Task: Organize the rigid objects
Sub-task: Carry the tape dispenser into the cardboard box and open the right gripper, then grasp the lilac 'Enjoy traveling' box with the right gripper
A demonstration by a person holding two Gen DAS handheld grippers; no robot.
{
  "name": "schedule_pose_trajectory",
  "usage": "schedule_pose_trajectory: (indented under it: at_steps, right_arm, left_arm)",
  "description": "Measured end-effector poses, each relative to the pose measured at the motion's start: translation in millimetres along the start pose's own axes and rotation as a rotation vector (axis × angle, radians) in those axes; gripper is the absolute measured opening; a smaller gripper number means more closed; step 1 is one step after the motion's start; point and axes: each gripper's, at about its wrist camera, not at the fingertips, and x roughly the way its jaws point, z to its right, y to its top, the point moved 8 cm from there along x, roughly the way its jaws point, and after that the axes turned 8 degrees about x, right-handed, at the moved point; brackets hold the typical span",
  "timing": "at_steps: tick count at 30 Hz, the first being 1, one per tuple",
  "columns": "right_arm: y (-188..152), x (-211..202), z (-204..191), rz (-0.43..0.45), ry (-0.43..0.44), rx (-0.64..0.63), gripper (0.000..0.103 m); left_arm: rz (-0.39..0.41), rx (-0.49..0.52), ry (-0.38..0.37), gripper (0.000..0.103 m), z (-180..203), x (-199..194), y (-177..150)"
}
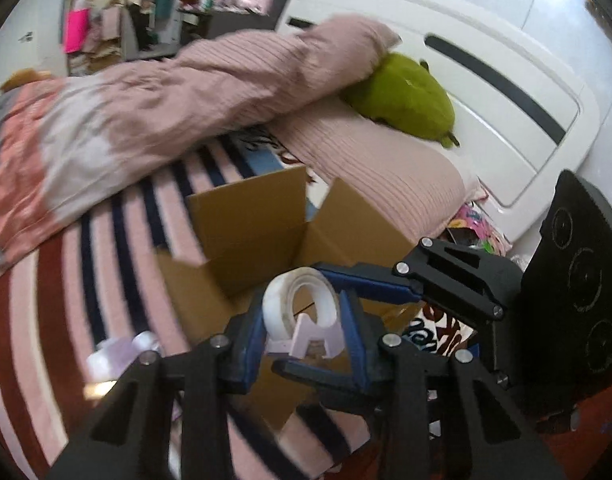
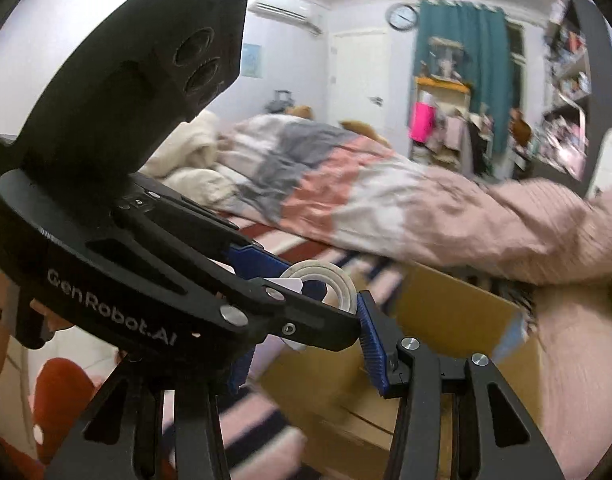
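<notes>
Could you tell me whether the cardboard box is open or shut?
Open: the cardboard box has its flaps standing up, and its inside shows.

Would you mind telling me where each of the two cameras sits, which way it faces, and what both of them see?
Left wrist: on the left gripper, looking down along its fingers at the open cardboard box on the striped bed, toward the white headboard; it shows the left gripper's own jaws shut on a tape dispenser, with the right gripper alongside.
Right wrist: on the right gripper, facing across the bed toward the teal curtain; the left gripper crosses in front.
Shared: tape dispenser, box, pink duvet.
</notes>
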Motion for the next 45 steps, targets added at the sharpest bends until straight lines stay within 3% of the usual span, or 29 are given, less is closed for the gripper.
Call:
schedule_pose_trajectory:
  at_steps: [7, 10, 14, 15, 18, 20, 21, 26, 32, 36, 38, 45]
  right_arm:
    - [-18, 10, 59, -0.185, -0.036, 0.07, 0.042]
    - [-22, 15, 66, -0.231, -0.057, 0.081, 0.044]
    - [-23, 10, 68, -0.213, -0.09, 0.097, 0.072]
    - [-21, 9, 66, -0.204, -0.084, 0.105, 0.074]
    - [-9, 6, 48, -0.155, -0.052, 0.093, 0.078]
    - [2, 4, 26, -0.118, -0.028, 0.057, 0.099]
    - [10, 5, 7, -0.094, -0.013, 0.018, 0.101]
    - [23, 21, -68, -0.033, 0.087, -0.057, 0.101]
    - [-4, 73, -134, -0.131, 0.197, -0.053, 0.101]
    - [-28, 104, -145, -0.176, 0.169, -0.036, 0.094]
    - [-40, 118, -144, -0.2, 0.15, -0.007, 0.082]
    - [-82, 167, -81, -0.32, -0.063, 0.215, 0.067]
  left_arm:
    - [-0.124, -0.009, -0.05, 0.034, 6, 57, 14]
    - [-0.126, -0.025, -0.005, 0.06, -2, 54, 11]
    - [-0.061, -0.052, 0.012, 0.064, -17, 26, 9]
    - [-0.043, -0.063, 0.027, 0.065, -23, 18, 8]
    - [0.034, -0.103, 0.111, 0.073, -47, -28, -9]
    - [0.07, -0.132, 0.196, 0.077, -66, -58, -28]
    - [0.086, -0.149, 0.25, 0.079, -79, -76, -43]
    - [0.097, -0.245, 0.416, 0.081, -132, -121, -110]
    - [0.11, -0.349, 0.46, 0.081, -174, -135, -182]
    - [0.111, -0.392, 0.464, 0.081, -187, -131, -219]
    - [0.113, -0.404, 0.45, 0.081, -193, -128, -232]
    - [0.129, -0.419, 0.413, 0.081, -199, -122, -241]
